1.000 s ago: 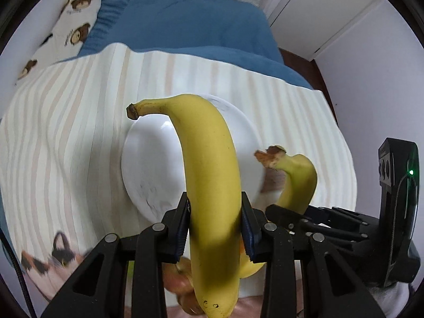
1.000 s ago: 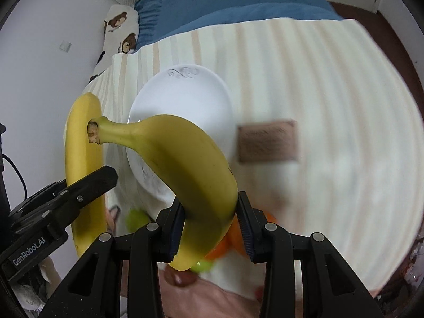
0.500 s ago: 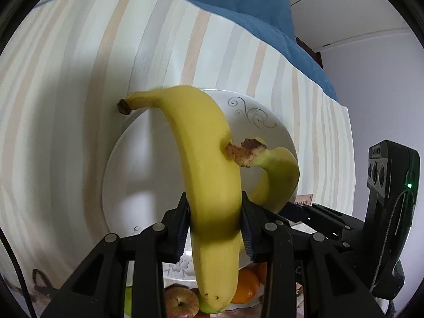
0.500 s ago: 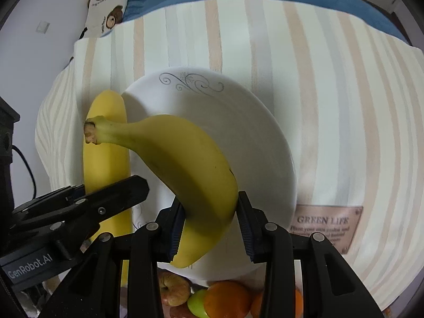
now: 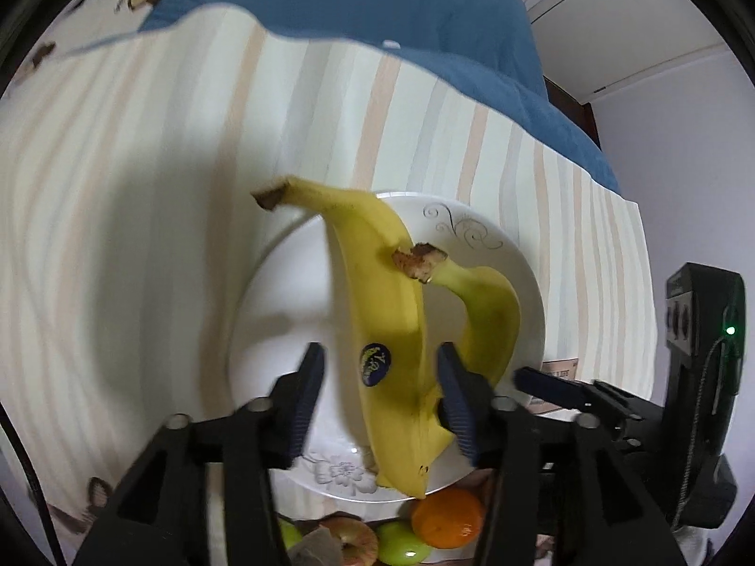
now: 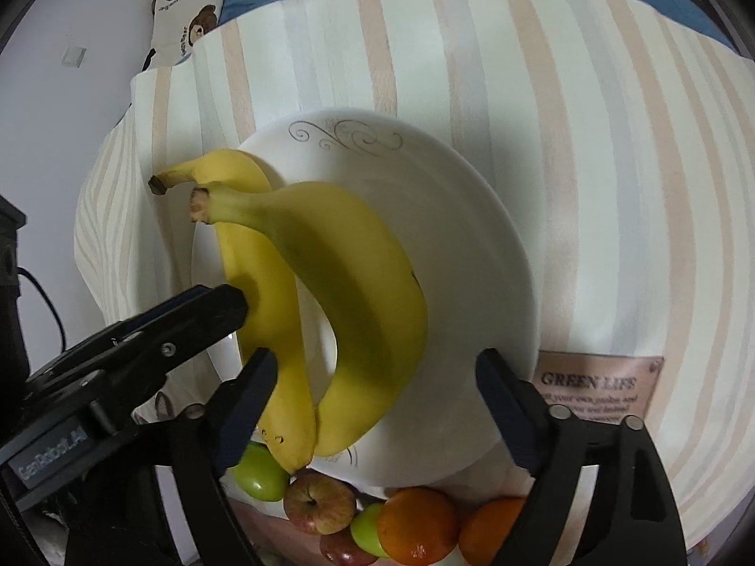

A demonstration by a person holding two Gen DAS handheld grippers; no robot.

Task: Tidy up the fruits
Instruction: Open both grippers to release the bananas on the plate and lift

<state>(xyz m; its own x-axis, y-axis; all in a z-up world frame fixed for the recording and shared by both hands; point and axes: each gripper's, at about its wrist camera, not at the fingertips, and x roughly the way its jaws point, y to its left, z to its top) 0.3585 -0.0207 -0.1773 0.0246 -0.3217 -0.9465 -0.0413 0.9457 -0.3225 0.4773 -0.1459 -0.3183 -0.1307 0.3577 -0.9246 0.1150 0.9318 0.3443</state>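
Note:
Two yellow bananas lie side by side on a white plate [image 5: 283,311] [image 6: 472,245]. The stickered banana [image 5: 377,320] [image 6: 264,292] lies between the spread jaws of my left gripper [image 5: 380,372], which is open. The second banana [image 5: 490,311] [image 6: 349,283] lies on the plate in front of my right gripper [image 6: 377,387], which is open and wide. The left gripper's finger [image 6: 188,320] shows in the right wrist view, beside the stickered banana.
Near the plate's front edge lie oranges [image 6: 417,528], green apples [image 6: 259,471] and a red apple [image 6: 321,502]. The plate rests on a striped cloth [image 6: 590,165] with a brown label [image 6: 594,391]. Blue bedding [image 5: 377,19] lies behind.
Both grippers have opened and let go of their bananas, which now lie on the plate. Both grippers have drawn back slightly.

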